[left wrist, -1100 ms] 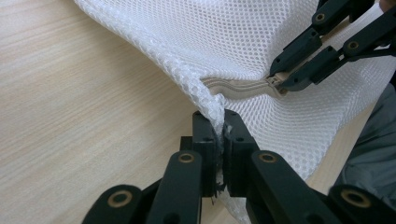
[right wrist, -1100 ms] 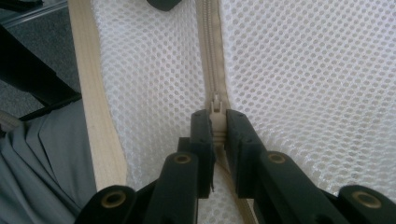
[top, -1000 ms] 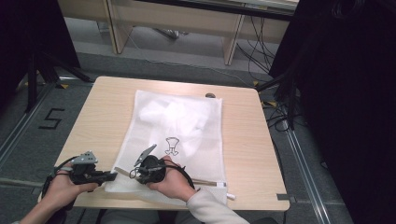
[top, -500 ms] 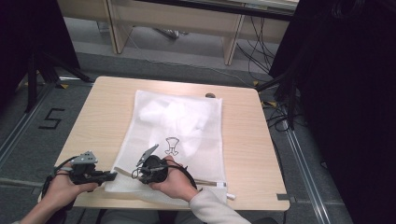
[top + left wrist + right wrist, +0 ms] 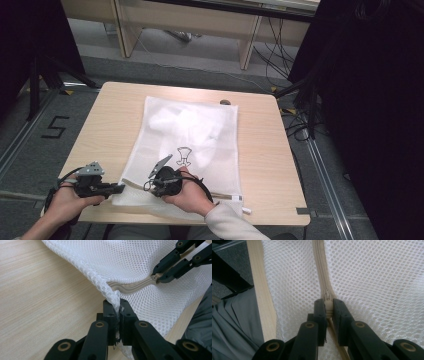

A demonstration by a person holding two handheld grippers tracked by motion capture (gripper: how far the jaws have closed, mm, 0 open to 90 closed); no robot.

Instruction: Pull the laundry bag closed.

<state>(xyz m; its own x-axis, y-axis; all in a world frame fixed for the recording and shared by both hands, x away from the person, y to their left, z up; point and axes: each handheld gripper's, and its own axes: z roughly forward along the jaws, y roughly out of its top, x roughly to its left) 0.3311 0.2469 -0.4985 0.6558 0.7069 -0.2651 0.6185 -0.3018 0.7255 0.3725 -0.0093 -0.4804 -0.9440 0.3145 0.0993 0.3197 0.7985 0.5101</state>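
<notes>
**Mesh bag held at corner and zipper pull**

Markings: the white mesh laundry bag [image 5: 192, 140] carries a small black printed figure [image 5: 184, 155] on its upper face; no lettering on it can be read. The floor to the left of the table [image 5: 260, 150] bears a black mark shaped like the numeral "5" [image 5: 55, 127]. A small white tag [image 5: 238, 198] sits at the bag's near right corner; any text on it is too small to read.

Position: the bag lies flat on the light wood table, its near edge along the person's side.

Left gripper [image 5: 117, 311]: jaws closed on the near left corner of the bag, pinching a fold of mesh that rises from the tabletop.

Right gripper [image 5: 327, 305]: jaws closed on the beige zipper pull [image 5: 327, 299], with the zipper [image 5: 320, 265] running straight ahead between two mesh panels.

View differences: the high view shows the full bag outline, the pale contents inside and both hands at the near edge. The left gripper view shows the zipper curving across the mesh and the right gripper's jaws clamped on it. The right gripper view shows the zipper teeth, the table edge and grey cloth below it.
</notes>
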